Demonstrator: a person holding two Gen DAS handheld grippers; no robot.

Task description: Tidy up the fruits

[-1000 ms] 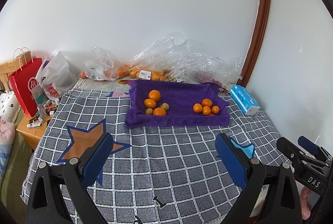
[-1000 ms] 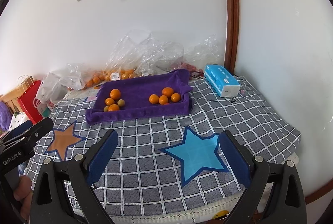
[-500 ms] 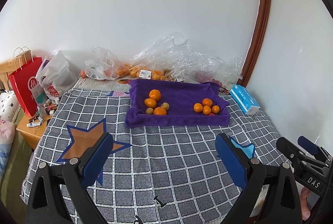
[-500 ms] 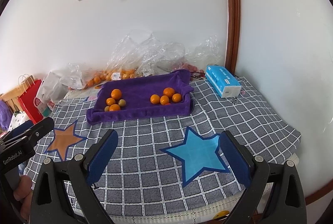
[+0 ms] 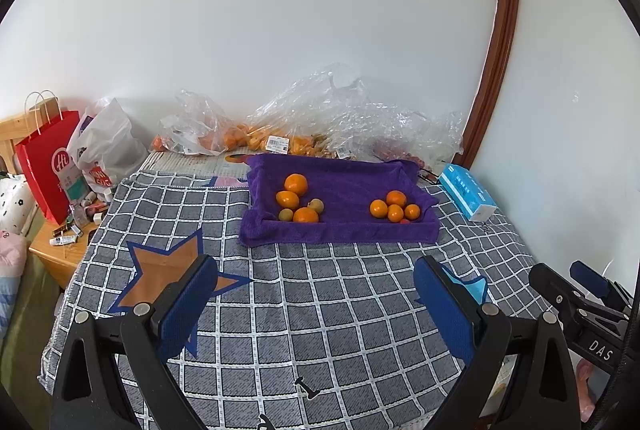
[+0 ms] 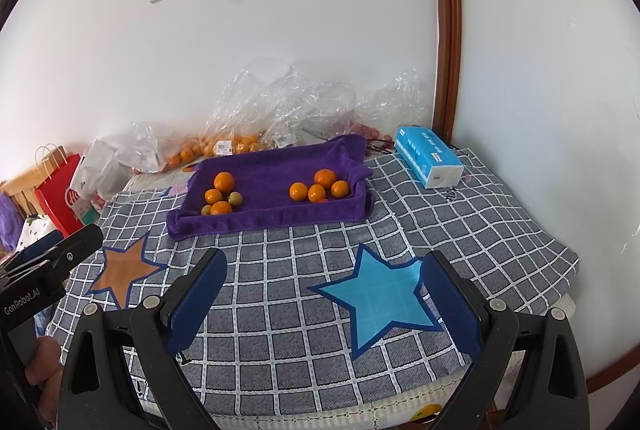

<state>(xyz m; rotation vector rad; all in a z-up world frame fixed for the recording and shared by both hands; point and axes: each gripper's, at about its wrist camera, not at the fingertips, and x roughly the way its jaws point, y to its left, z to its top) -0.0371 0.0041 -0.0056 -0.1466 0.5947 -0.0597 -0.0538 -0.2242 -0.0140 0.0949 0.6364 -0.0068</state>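
A purple cloth-lined tray (image 5: pixel 352 230) (image 6: pixel 280 218) sits at the back of the checked tablecloth. On its left side lie three oranges (image 5: pixel 296 184) (image 6: pixel 223 181) with two small green-brown fruits (image 5: pixel 316 206) (image 6: pixel 235 197). Several smaller oranges (image 5: pixel 396 208) (image 6: pixel 318 189) cluster on its right side. My left gripper (image 5: pixel 316 300) hangs open over the cloth, well short of the tray, nothing between its fingers. My right gripper (image 6: pixel 324 294) is open too, above a blue star patch (image 6: pixel 376 298).
Clear plastic bags with more oranges (image 5: pixel 280 140) (image 6: pixel 232 144) lie behind the tray against the wall. A blue tissue pack (image 5: pixel 466 192) (image 6: pixel 430 156) sits right of it. An orange star patch (image 5: pixel 168 274) (image 6: pixel 122 270) marks the cloth's left. A red bag (image 5: pixel 48 166) stands beyond the left edge.
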